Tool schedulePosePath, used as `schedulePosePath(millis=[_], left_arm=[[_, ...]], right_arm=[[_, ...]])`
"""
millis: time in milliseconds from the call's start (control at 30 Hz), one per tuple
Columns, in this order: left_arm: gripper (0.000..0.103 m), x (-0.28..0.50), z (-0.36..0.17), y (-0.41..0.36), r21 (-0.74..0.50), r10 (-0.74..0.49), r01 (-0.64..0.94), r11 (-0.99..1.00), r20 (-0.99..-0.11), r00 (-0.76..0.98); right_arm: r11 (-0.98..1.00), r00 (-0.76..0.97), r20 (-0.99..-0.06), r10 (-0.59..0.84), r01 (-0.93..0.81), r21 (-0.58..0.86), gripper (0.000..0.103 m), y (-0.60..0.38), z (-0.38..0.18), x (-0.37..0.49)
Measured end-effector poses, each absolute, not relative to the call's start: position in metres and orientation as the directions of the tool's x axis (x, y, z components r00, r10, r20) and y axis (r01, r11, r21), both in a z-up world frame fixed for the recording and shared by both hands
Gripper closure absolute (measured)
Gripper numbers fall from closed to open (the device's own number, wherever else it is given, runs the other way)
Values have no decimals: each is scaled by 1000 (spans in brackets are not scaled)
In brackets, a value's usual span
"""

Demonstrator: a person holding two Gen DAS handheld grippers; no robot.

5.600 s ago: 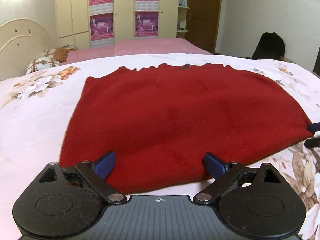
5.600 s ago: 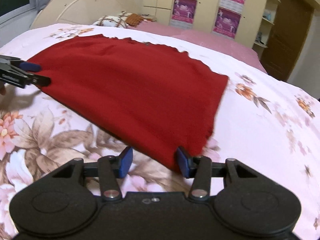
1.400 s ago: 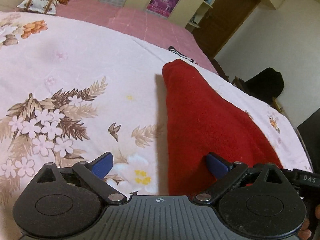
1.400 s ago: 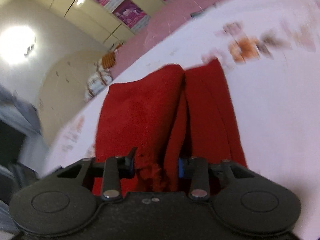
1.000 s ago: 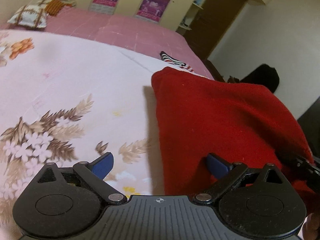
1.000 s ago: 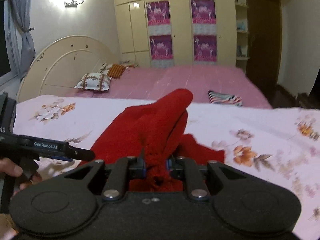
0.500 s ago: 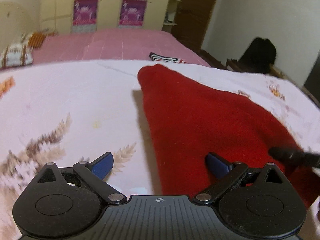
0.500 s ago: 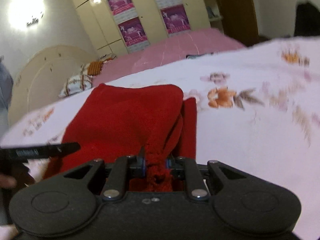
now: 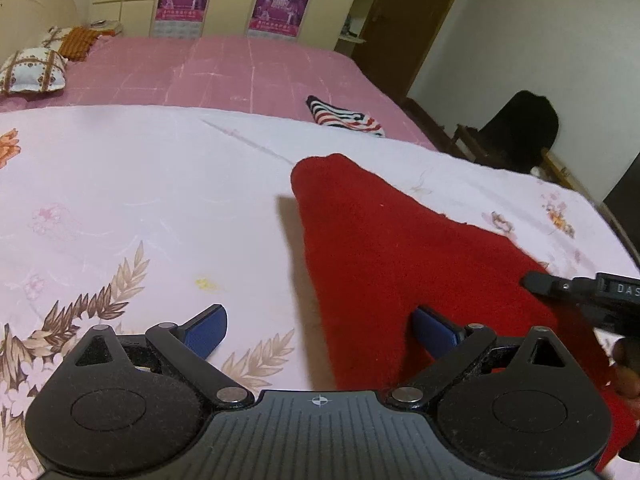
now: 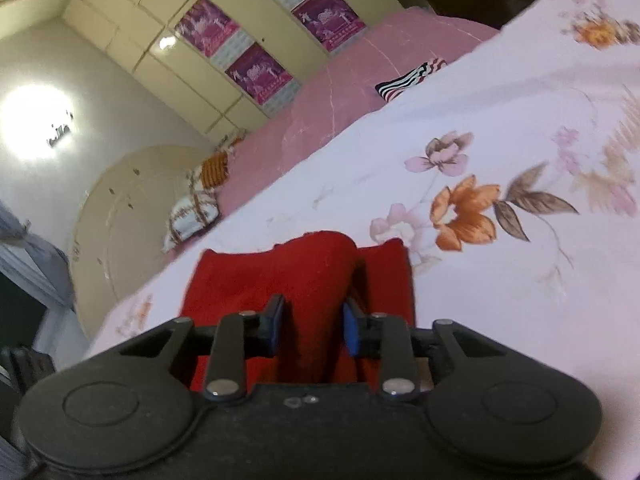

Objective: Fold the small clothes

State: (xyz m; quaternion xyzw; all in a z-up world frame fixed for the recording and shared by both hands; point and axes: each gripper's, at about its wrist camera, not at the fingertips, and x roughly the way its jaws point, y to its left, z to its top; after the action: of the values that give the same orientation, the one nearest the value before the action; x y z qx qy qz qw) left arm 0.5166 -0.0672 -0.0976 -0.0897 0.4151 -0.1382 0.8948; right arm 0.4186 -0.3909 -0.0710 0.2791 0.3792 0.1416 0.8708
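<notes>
A red fleece garment (image 9: 400, 256) lies folded on the floral bedsheet (image 9: 140, 184), narrowing to a rounded far end. My left gripper (image 9: 320, 326) is open, its right pad (image 9: 434, 326) touching the cloth's near edge, its left pad over bare sheet. In the right wrist view the garment (image 10: 280, 272) lies in layers. My right gripper (image 10: 312, 326) is open, with a raised fold of the cloth between its parted pads. The right gripper's black tip (image 9: 560, 286) shows at the garment's right side.
A striped folded cloth (image 9: 344, 116) lies on the pink bedspread (image 9: 200, 72) beyond the sheet. Pillows (image 9: 32, 70) sit at the far left by the headboard. A dark chair (image 9: 520, 132) stands off the bed's right side. Wardrobes with posters line the back wall.
My right gripper opened and let go of the bunched red cloth it held. The garment dropped lower and flatter on the sheet. My left gripper stayed open by its near edge.
</notes>
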Motion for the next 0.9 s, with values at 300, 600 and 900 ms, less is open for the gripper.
schedulePosePath(millis=[300, 600, 900], left_arm=[[4, 512, -95, -105, -146, -277, 256, 956, -737, 617], [0, 505, -83, -120, -56, -206, 243, 968, -729, 652], [0, 451, -73, -71, -218, -324, 241, 946, -689, 648]], right_arm=[[935, 759, -572, 311, -138, 326, 93, -378, -53, 385], [920, 717, -633, 292, -30, 391, 84, -393, -69, 389], [840, 683, -605, 409, -23, 541, 60, -414, -40, 325]])
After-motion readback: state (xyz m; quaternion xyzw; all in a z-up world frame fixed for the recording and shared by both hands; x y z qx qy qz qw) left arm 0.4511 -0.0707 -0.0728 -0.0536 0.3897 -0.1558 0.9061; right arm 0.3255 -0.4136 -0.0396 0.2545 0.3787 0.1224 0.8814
